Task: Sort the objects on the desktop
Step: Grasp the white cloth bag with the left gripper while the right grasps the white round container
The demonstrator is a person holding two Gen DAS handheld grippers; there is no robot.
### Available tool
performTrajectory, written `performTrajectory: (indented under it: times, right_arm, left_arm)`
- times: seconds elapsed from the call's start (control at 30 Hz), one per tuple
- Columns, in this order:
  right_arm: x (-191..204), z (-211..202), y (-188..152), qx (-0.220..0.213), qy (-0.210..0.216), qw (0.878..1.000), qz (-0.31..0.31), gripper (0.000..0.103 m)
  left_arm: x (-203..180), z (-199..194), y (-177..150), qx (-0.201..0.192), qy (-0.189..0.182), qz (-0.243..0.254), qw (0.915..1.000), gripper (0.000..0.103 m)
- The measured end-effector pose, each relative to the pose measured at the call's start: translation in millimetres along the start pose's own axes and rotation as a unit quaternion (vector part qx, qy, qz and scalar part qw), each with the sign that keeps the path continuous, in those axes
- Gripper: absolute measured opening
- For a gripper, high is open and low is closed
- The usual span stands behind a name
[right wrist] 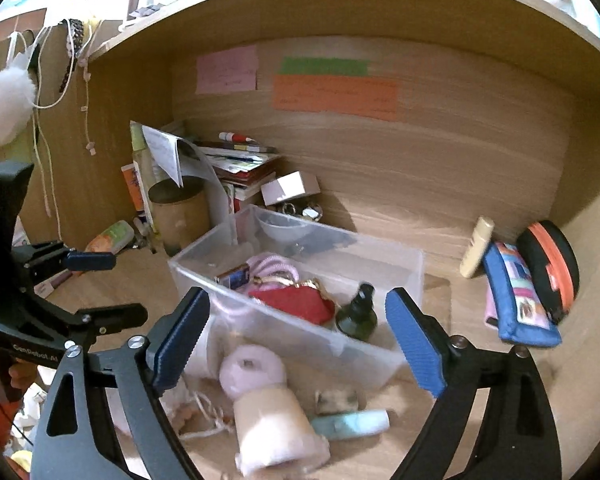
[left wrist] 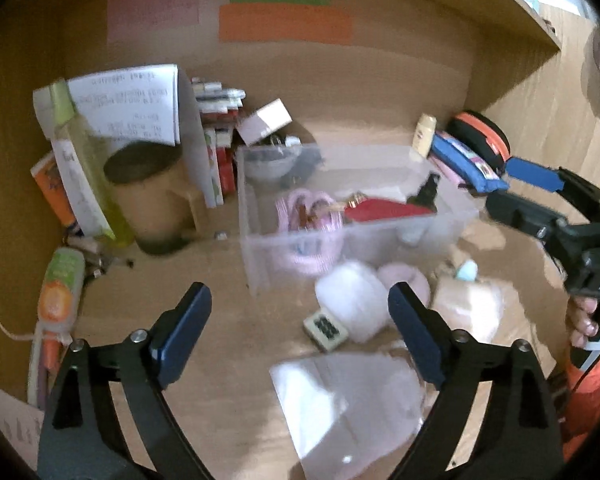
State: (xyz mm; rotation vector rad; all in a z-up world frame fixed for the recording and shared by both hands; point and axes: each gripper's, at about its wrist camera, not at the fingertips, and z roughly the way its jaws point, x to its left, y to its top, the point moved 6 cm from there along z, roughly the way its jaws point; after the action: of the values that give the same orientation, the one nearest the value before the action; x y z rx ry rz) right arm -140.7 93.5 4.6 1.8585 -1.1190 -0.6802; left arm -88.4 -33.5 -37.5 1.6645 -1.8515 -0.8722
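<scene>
1. Wooden desk (left wrist: 228, 320) under a shelf is filling the left wrist view, with a clear plastic bin (left wrist: 352, 216) sitting in the middle. The left gripper (left wrist: 300, 312) is hovering with jaws spread wide and nothing between them, above a white roll (left wrist: 352, 300) and a small calculator (left wrist: 326, 330) lying just in front of the bin. A red pouch (left wrist: 384, 210) is lying inside the bin.

2. From the right wrist view, the right gripper (right wrist: 298, 320) is hanging released and empty over the bin's near wall (right wrist: 300, 340). A dark green bottle (right wrist: 358, 314) is standing in the bin beside the red pouch (right wrist: 296, 304); a blue pencil case (right wrist: 518, 300) is leaning near the right wall.
</scene>
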Motion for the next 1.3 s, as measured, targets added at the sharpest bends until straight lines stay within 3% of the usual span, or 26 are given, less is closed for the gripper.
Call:
performTrajectory:
  times: [0.33,0.53,0.8,1.0,1.13,1.23,1.3]
  right_arm:
    - [-17,-7,-53,0.042,0.013,0.998,0.045,0.091]
    - [-10,2,-96,0.091,0.047,0.993,0.063,0.091]
    - [-12,20,-120,0.133,0.051,0.986,0.083,0.091]
    - [-6,24,-118,0.14,0.058,0.986,0.072,0.091]
    - [0,30,-117,0.151,0.052,0.985,0.062,0.091]
    - [4,34,-115,0.158,0.057,0.983,0.072,0.091]
    - [7,38,-115,0.161,0.062,0.982,0.075,0.091]
  left_arm:
    - [-22,19,-56,0.07,-0.021,-0.01,0.9973,0.091]
    - [-36,24,-78,0.08,-0.033,-0.015,0.9961,0.091]
    - [-35,40,-85,0.103,-0.015,-0.031,0.994,0.102]
    - [-38,49,-91,0.098,0.039,-0.009,0.9944,0.103]
    - [-32,51,-87,0.094,0.041,-0.017,0.9946,0.102]
    - [-27,50,-85,0.074,0.046,-0.016,0.9961,0.095]
    - [-23,45,-85,0.063,0.05,-0.017,0.9966,0.072]
